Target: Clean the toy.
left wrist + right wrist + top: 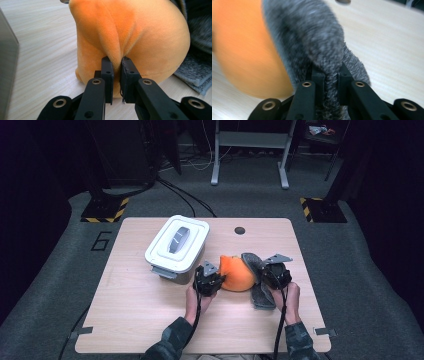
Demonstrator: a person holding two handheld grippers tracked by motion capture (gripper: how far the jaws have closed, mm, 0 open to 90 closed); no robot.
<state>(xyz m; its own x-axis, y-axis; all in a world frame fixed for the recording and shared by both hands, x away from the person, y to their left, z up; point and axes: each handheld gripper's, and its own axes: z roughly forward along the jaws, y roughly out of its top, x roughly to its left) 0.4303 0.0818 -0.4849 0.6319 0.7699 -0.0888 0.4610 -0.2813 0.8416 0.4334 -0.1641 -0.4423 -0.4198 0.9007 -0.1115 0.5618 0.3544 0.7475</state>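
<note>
**Both tools pinching soft fabric at the table's near right**

The table, a pale wood top, takes up the middle of the high view. On it, at about ten o'clock from the centre, sits a white lidded box with a grey handle on its lid.

Just to the box's right, toward four o'clock from the table's centre, lies the orange plush cushion. It rests on the wood and bulges round between the two tools. A grey fuzzy cover lies against the cushion's right flank, wrapping over it at the top and trailing down toward six o'clock.

The person's forearms come in from six o'clock, in dark patterned sleeves, and angle slightly inward. The left hand holds its tool low and level, aimed at three o'clock into the cushion. The right hand holds its tool pointing toward nine o'clock.

The left tool has its jaws pressed together on a fold of the orange plush, which puckers into a crease between them. The right tool is likewise closed, pinching a ridge of the grey cover.
</note>
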